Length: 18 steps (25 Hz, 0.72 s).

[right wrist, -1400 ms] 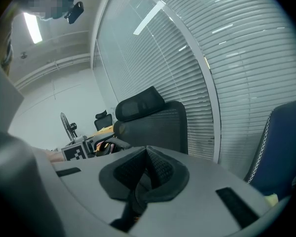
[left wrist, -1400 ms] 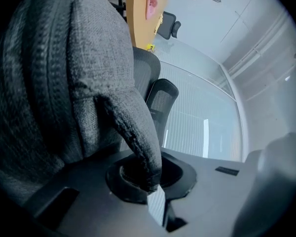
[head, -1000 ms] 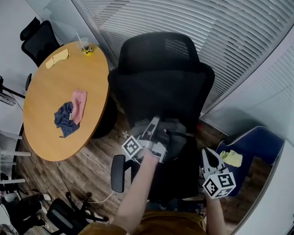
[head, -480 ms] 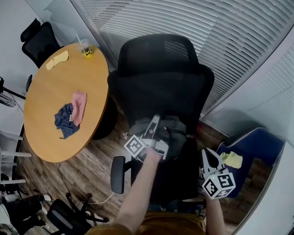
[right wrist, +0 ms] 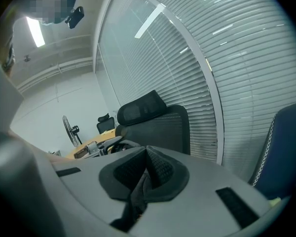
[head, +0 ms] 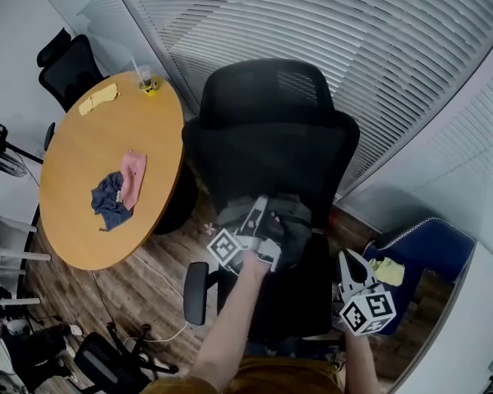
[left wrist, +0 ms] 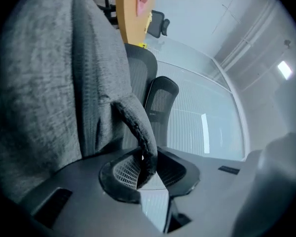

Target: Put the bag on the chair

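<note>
A grey felt bag (head: pixel 292 223) rests on the seat of the black office chair (head: pixel 271 138). My left gripper (head: pixel 264 213) is over the seat's front, shut on the bag's dark grey strap (left wrist: pixel 138 127). In the left gripper view the bag's body (left wrist: pixel 49 83) fills the left side and the strap runs down between the jaws of the left gripper (left wrist: pixel 147 164). My right gripper (head: pixel 352 264) hangs beside the chair's right side, apart from the bag. In its own view the right gripper (right wrist: pixel 148 159) has its pads together and faces the chair's backrest (right wrist: pixel 153 117).
A round wooden table (head: pixel 82 220) with small cloths (head: pixel 119 189) stands to the left. A blue armchair (head: pixel 431 249) sits at the lower right near the right gripper. Slatted blinds (head: pixel 353 48) run behind the chair. Another black chair (head: pixel 66 68) is far left.
The left gripper and the bag have edged slightly right over the seat. The right gripper has stayed where it was.
</note>
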Motion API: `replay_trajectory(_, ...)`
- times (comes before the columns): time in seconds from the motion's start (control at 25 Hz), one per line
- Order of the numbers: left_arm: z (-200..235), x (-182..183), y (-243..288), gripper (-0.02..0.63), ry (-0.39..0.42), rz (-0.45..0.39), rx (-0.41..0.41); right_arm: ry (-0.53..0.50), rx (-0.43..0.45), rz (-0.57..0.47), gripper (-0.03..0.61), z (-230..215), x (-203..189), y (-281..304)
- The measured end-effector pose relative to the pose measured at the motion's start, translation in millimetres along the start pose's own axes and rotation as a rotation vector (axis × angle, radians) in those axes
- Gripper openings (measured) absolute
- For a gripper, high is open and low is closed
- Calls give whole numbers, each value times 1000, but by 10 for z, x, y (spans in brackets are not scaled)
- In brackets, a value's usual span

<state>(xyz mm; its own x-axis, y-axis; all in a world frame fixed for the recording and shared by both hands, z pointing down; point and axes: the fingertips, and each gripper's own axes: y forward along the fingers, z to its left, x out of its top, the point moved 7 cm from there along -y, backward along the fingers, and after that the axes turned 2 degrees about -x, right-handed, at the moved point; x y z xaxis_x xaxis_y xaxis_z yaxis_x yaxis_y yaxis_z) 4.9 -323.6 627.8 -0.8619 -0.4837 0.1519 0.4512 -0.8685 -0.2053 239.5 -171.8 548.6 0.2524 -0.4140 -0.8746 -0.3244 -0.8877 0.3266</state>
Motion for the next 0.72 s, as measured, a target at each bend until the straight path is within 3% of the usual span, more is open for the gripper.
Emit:
replay_trajectory(0.36,-20,-49,-179,110,-37,9,4,-17,3,-17,11,133,-1,-112)
replay_trajectory(0.72,-372,-93,-433,24,159,118,88,-51,4,-39,11,384,14,-228)
